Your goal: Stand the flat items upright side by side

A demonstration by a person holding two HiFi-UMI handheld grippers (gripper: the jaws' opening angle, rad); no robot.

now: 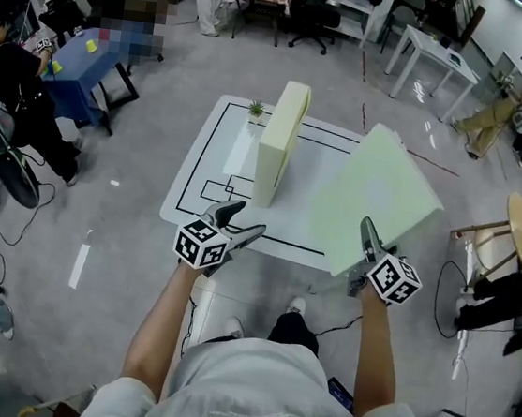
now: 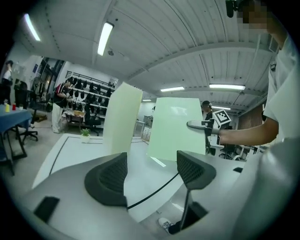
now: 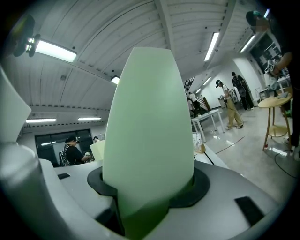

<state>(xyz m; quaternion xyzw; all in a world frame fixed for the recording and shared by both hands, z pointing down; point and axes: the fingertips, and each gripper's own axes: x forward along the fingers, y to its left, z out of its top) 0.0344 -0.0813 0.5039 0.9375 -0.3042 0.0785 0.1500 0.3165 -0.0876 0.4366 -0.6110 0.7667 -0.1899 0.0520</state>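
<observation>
Head view shows us two slabs: one cream slab [image 1: 280, 144] upright toward the table [image 1: 199, 172]'s far edge; one green slab [image 1: 375, 198] clamped by our right gripper [image 1: 366, 249]; left gripper [image 1: 241, 222] gapes empty.

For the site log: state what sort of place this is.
Probably an open lab or workshop: a white table marked with black lines, an office chair and desks behind, cables on the bare floor.
</observation>
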